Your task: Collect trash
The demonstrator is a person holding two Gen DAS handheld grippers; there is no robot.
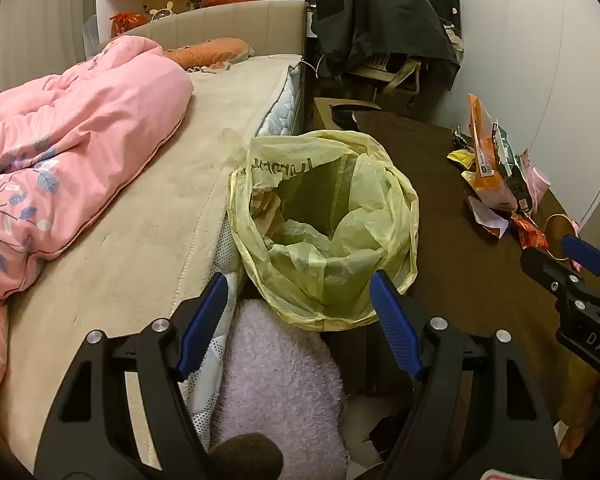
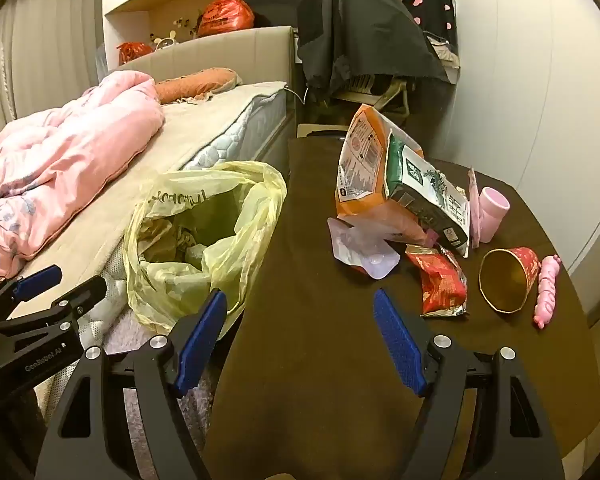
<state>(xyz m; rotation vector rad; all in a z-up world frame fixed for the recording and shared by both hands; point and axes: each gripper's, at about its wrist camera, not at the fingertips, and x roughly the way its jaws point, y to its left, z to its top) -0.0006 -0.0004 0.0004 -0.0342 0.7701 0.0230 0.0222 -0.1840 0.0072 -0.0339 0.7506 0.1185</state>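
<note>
Largest in my view is the bed (image 1: 140, 208) with its beige cover and a rumpled pink floral quilt (image 1: 60, 152), filling the left of both cameras. Right of it sits the dark brown surface (image 2: 320, 340). Between the two stands the bin lined with a pale yellow plastic bag (image 1: 324, 216), its mouth wide open, crumpled bits inside.

My left gripper (image 1: 300, 320) hangs just short of that bag's near rim, fingers spread wide — nothing between them. My right gripper (image 2: 300, 336) hovers over bare surface, fingers equally wide and empty.

The trash lies ahead and to the right of my right fingers: a tall orange snack bag (image 2: 364, 176) leaning against a green-and-white packet (image 2: 428, 196), a clear plastic wrapper (image 2: 360, 248), a crumpled red foil wrapper (image 2: 440, 284) and a red paper cup on its side (image 2: 508, 280) — all apart from the fingers.
</note>
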